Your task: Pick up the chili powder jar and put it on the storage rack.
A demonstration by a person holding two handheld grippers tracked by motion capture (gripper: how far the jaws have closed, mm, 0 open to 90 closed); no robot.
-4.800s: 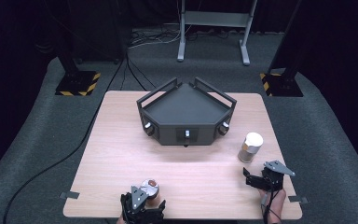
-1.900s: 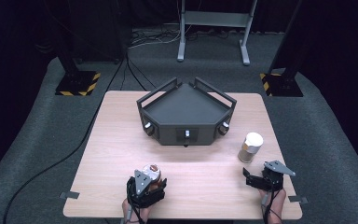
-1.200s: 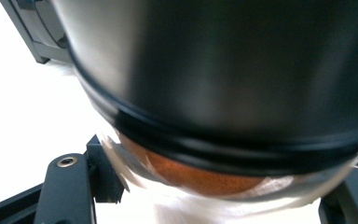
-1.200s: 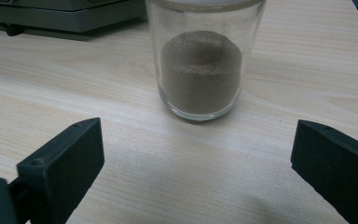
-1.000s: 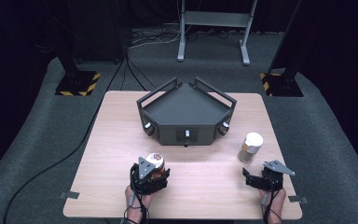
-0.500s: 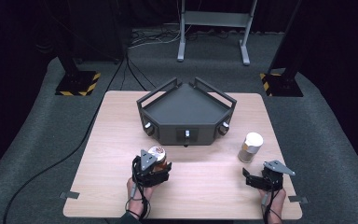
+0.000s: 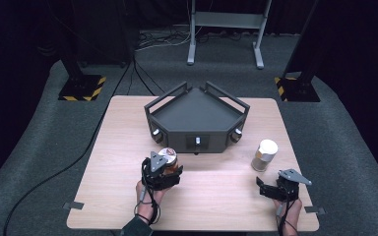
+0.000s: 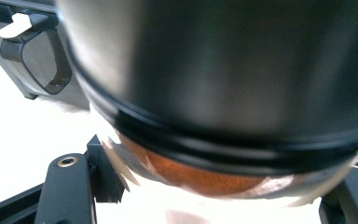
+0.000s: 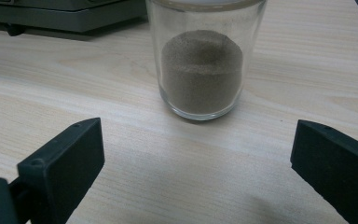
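Two jars: the left gripper [image 7: 163, 169] holds the red-spice jar [image 7: 169, 158] just before the black tray [image 7: 195, 108]; the right gripper [image 7: 270, 186] waits, fingers wide, behind the brown-spice jar [image 7: 265, 154] near the table's [image 7: 128, 128] right edge.

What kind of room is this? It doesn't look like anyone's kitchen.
Probably a lab or recording studio, not a home. A lone wooden table stands on grey carpet amid dark drapes, with hazard-striped stand bases behind it and cables across the floor. A black angular device sits on the table.
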